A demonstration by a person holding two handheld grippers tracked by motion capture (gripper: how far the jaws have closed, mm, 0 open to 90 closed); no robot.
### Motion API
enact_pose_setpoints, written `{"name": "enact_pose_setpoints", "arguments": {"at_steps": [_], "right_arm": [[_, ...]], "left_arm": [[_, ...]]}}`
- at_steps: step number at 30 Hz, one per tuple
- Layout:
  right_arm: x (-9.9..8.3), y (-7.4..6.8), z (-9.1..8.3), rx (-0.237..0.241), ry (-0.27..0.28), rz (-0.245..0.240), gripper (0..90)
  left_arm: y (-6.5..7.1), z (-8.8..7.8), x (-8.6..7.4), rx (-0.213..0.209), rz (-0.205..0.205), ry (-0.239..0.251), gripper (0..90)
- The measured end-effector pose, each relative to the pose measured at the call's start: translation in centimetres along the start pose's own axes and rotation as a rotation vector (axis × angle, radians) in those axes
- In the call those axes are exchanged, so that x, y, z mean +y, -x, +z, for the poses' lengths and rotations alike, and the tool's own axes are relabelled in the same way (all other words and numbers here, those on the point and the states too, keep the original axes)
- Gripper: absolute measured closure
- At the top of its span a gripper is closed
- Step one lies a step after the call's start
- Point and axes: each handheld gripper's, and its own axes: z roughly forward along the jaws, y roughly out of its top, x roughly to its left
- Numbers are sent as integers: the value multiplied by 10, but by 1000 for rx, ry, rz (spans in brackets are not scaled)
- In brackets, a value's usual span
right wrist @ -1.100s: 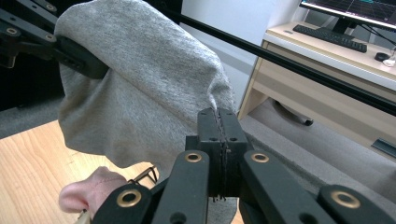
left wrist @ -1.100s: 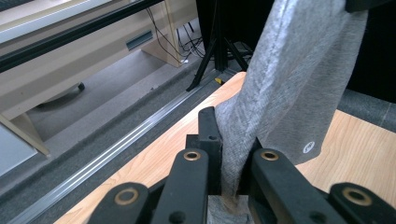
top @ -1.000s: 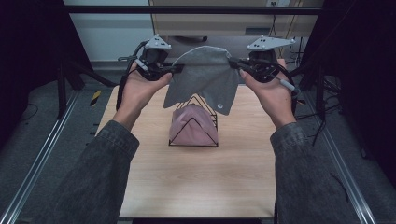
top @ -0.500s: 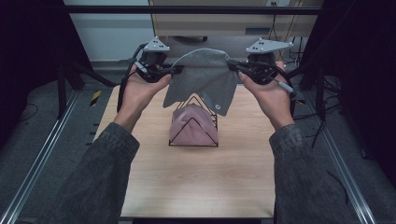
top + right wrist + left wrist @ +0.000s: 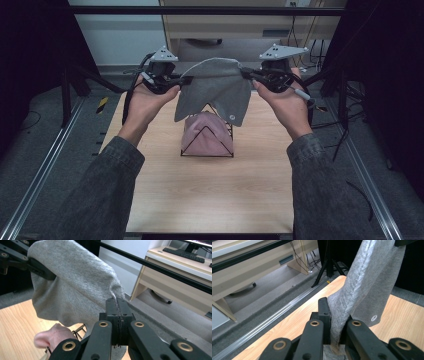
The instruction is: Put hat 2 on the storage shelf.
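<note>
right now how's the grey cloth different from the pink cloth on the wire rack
The grey cloth hangs in the air, stretched between the left gripper and the right gripper, each shut on an upper corner; the pink cloth is draped over the wire rack on the table, untouched. The grey cloth looks larger and spread out; the pink one lies tent-shaped over the rack. Both are soft fabric.

The right gripper (image 5: 117, 302) has its black jaws clamped on an edge of the grey cloth (image 5: 75, 287). The left gripper (image 5: 42, 271) pinches the cloth's far corner above the wooden table (image 5: 15, 327).
</note>
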Motion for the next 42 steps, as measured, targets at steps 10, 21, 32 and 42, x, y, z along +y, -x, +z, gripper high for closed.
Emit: {"name": "enact_pose_setpoints", "arguments": {"at_steps": [10,21,32,42], "right_arm": [[7,-2,-14,-5,17,-13,900],[-3,2,17,-3,-56,-20,900],[-11,8,45,-25,-107,-17,900],[-36,-1,67,-18,-151,-23,900]], "left_arm": [[10,-11,8,-3,19,7,866],[-16,16,-7,21,-26,-63,863],[-22,33,-23,53,-15,-89,860],[-25,46,-46,74,-24,-113,858]]}}
